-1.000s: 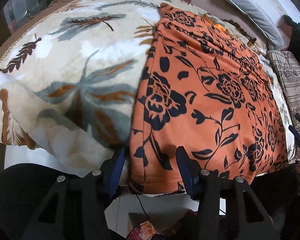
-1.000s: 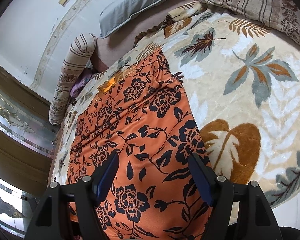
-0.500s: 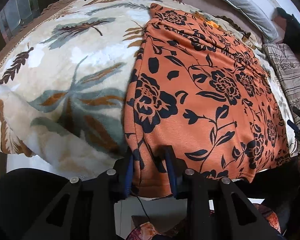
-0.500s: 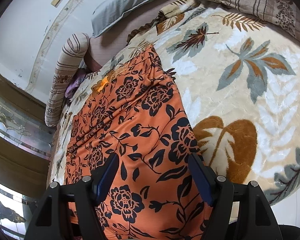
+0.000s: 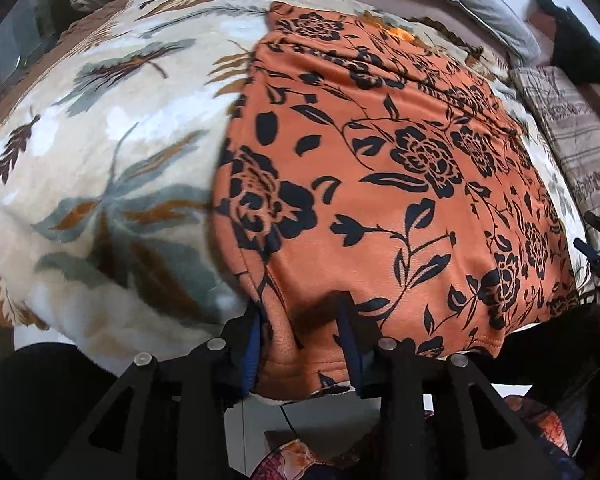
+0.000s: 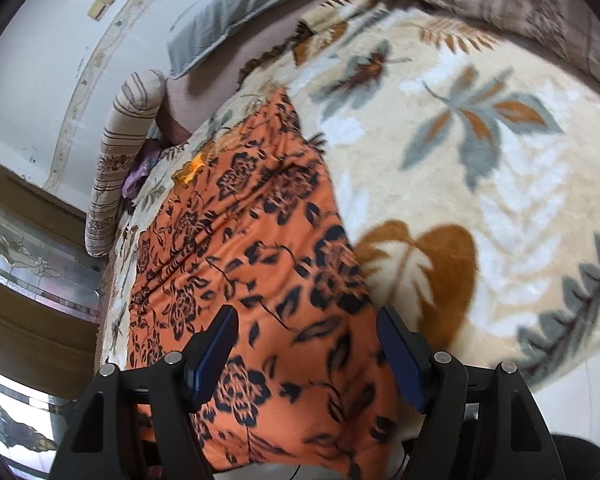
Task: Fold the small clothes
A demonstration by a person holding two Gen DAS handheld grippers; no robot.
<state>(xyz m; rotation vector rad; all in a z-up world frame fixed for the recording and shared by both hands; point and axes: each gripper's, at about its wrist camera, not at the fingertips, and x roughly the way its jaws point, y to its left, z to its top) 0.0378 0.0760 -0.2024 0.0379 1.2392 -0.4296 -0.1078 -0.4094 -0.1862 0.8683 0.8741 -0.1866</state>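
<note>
An orange garment with a black flower print (image 5: 380, 168) lies flat on a cream leaf-patterned blanket (image 5: 100, 140). My left gripper (image 5: 302, 340) is at its near left corner, where the hem bulges in a thick bunch that fills the gap between the blue pads. The jaws are opening a little, but the cloth is still pinched. In the right wrist view, the garment (image 6: 252, 240) runs away from my right gripper (image 6: 308, 344). That gripper stands open above the near right part of the cloth, with nothing pressed between its pads.
A grey pillow (image 6: 236, 12) and a striped bolster (image 6: 116, 160) lie at the head of the bed. A striped pillow (image 5: 576, 132) lies on its right side. The blanket (image 6: 480, 160) spreads wide to the right of the garment. The bed edge and floor are just below both grippers.
My left gripper closed on the garment's near left corner and gathered the hem into a bunch, then widened slightly. My right gripper shifted a little over the cloth and stayed open.
</note>
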